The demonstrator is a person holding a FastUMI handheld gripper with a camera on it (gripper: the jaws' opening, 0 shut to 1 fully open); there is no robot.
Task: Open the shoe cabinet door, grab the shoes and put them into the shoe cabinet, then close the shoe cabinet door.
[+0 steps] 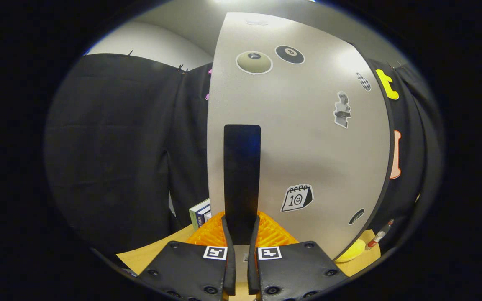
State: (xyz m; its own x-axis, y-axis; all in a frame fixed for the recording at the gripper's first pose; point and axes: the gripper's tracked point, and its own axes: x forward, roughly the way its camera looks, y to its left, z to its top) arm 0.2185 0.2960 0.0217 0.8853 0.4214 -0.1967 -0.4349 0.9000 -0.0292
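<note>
Both fingers of the gripper (pixel 241 234) clench the black handle (pixel 242 175) on the shoe cabinet door (pixel 308 138); a steady arc along the hinge should avoid slipping.

The camera rides on the gripper (pixel 241 234), facing forward, close against the cabinet door (pixel 308 138) at frame centre.
</note>
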